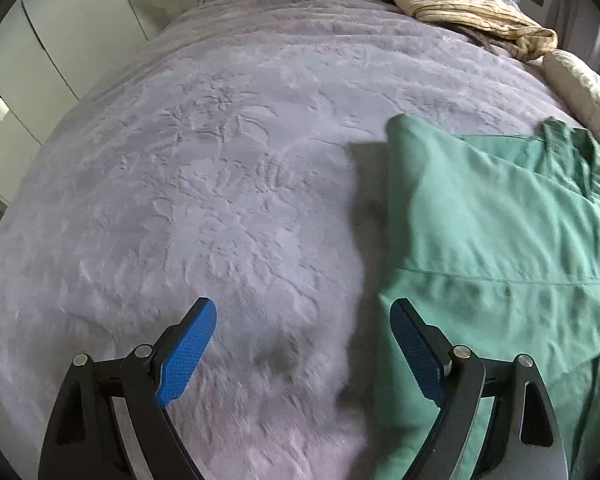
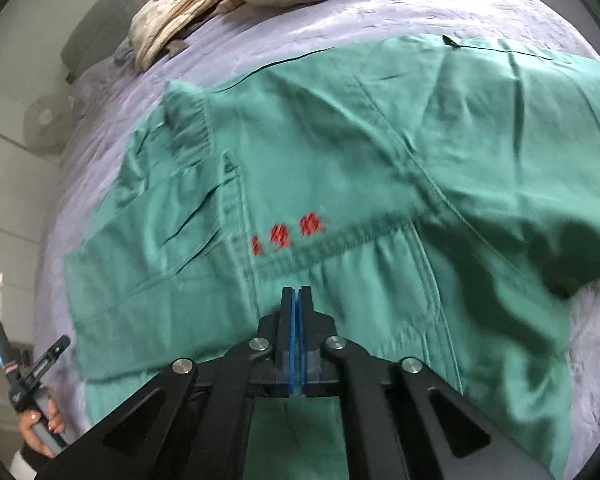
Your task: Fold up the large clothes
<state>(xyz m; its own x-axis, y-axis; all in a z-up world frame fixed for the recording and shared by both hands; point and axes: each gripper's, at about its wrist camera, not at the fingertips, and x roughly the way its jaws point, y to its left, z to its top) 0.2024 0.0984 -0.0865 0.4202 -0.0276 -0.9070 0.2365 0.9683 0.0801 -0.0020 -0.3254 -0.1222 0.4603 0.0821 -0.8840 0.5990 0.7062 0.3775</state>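
My right tool (image 2: 296,294) has its jaws pressed together just over the near part of the green garment (image 2: 340,152), but whether any cloth is pinched between them I cannot tell; my left tool (image 1: 304,344) stands wide apart over the grey bed cover (image 1: 204,152), with the garment's edge under its right finger. The garment lies spread on the bed ahead of both tools, and I judge it light, soft and floppy, so it will sag and slide unless I take a stitched seam or hem
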